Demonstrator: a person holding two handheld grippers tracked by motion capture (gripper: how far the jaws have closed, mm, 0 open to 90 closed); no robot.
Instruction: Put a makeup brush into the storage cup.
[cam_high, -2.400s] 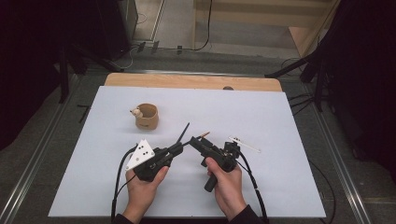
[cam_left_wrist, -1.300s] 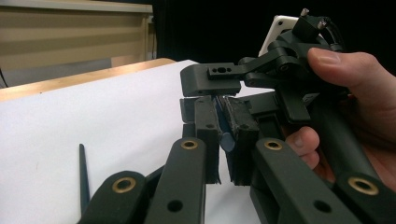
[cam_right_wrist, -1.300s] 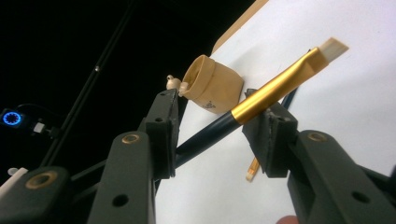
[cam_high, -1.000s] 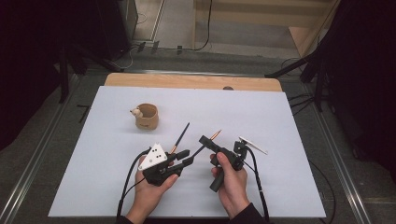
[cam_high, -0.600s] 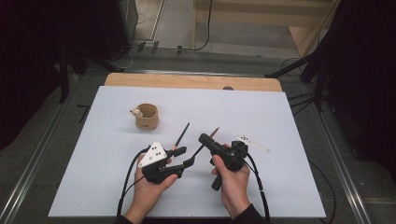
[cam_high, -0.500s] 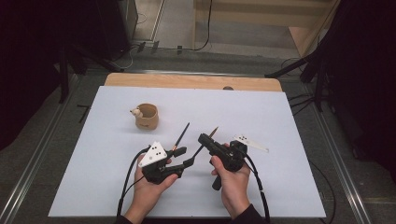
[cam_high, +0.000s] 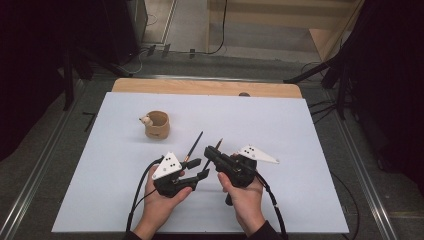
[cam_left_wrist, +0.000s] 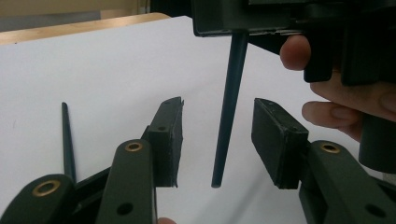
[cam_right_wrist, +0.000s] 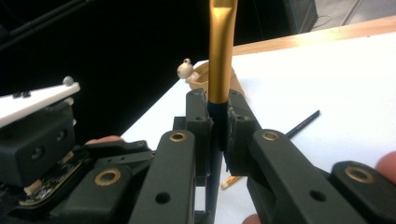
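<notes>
My right gripper is shut on a paintbrush just below its gold ferrule, bristle end pointing away. The brush's dark handle hangs between the pads of my left gripper, touching neither pad. The left jaws have just been closing a little and stand open around that handle. A second dark brush lies on the white table just beyond the grippers.
A tan cup with a small pale figure on its rim stands at the back left of the white sheet. A wooden strip runs along the table's far edge, with dark floor and stands beyond.
The right gripper has carried its brush left and slightly up, close against the left gripper. The left hand has kept its place over the last second.
</notes>
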